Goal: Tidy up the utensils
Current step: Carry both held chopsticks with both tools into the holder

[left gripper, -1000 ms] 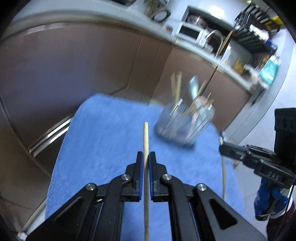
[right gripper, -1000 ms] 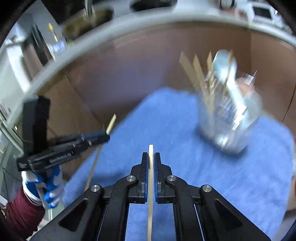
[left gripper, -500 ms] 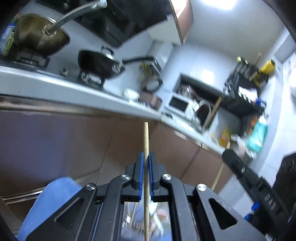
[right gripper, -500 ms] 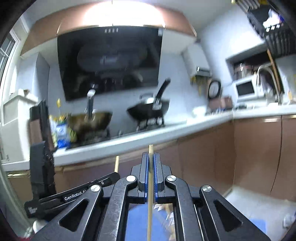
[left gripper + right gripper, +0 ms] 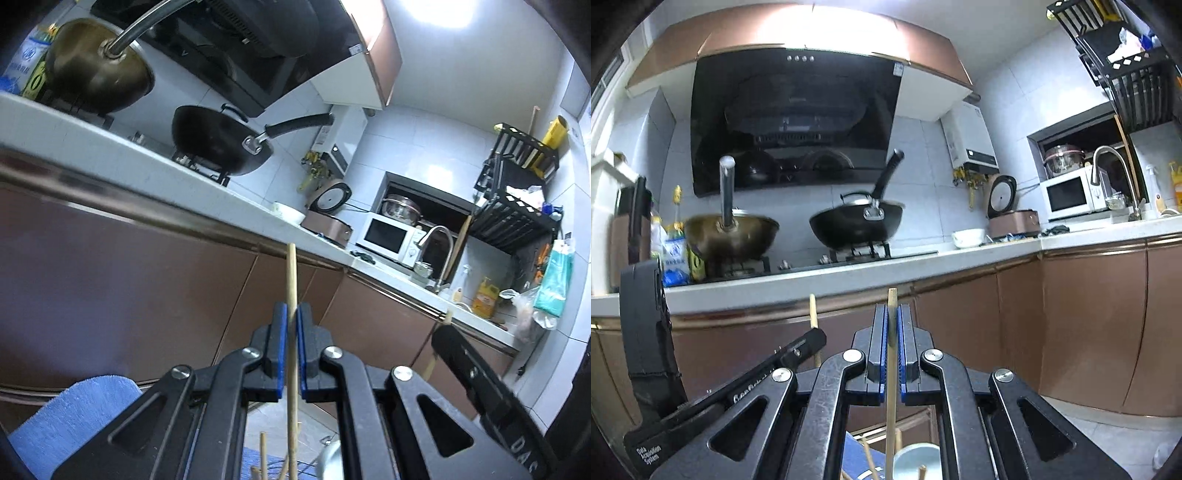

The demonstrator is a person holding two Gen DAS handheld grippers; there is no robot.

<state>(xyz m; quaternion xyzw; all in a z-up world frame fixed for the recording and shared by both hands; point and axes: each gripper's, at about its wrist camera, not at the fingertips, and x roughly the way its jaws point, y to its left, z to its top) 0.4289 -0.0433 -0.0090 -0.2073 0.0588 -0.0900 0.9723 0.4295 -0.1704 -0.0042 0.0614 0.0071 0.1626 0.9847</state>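
My left gripper (image 5: 290, 312) is shut on a wooden chopstick (image 5: 291, 280), held upright, its top sticking out above the fingertips. My right gripper (image 5: 893, 314) is shut on another wooden chopstick (image 5: 891, 384), also upright. Both grippers are tilted up towards the kitchen wall. Below the fingers I see tops of other utensils: chopstick ends (image 5: 263, 450) and a pale spoon bowl (image 5: 916, 459); the holder itself is hidden. The left gripper shows in the right wrist view (image 5: 812, 341), the right gripper in the left wrist view (image 5: 443, 330).
A blue towel (image 5: 70, 417) covers the surface below. Brown cabinets (image 5: 1089, 325) and a white counter (image 5: 849, 273) stand ahead, with two woks (image 5: 855, 221) on the stove, a microwave (image 5: 1069, 194) and a tap (image 5: 1112, 162).
Both grippers have tilted up from the towel and utensil holder, so the holder dropped below the fingers and the kitchen wall came into view. Each keeps its chopstick.
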